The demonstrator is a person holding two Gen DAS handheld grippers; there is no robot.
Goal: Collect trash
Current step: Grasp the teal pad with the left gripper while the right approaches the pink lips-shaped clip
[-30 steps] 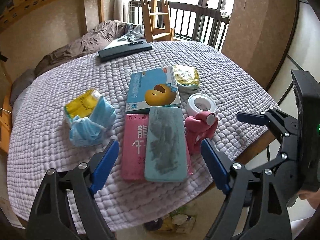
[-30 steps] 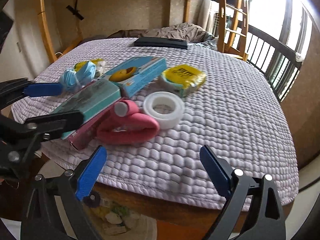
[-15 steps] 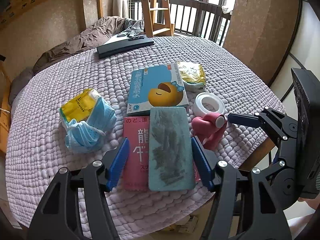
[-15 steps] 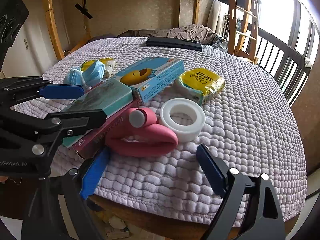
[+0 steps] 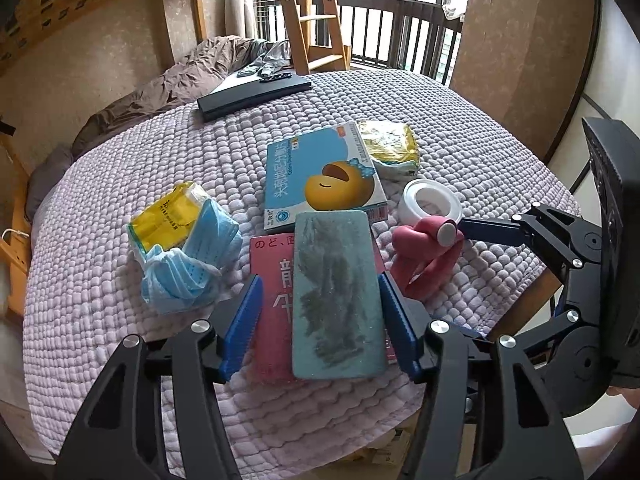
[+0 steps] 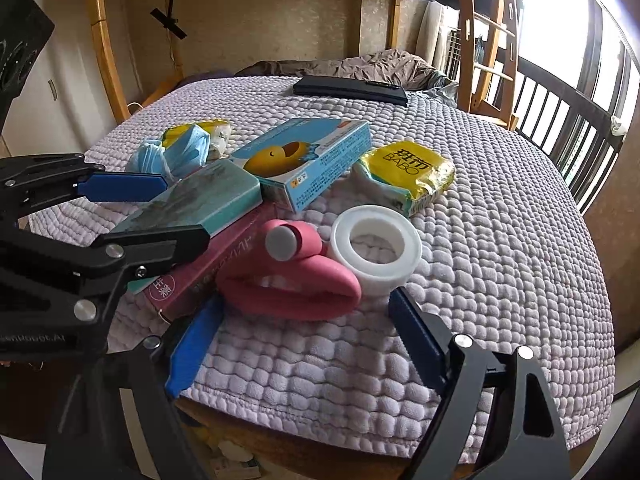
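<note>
On the lilac quilt lie a teal flat box on a pink box, a blue box with an orange face, a pink lip-shaped object, a white tape ring, a yellow packet and crumpled blue masks on a yellow tissue pack. My left gripper is open, its fingers either side of the teal and pink boxes. My right gripper is open, straddling the lip-shaped object beside the ring.
A black flat case lies at the far side of the quilt, with brown bedding behind it. A wooden ladder and balcony railing stand beyond. The bed's edge is just below both grippers.
Both grippers have moved forward. The left one has narrowed around the teal and pink boxes. The right one has come up to the pink lip-shaped object.
</note>
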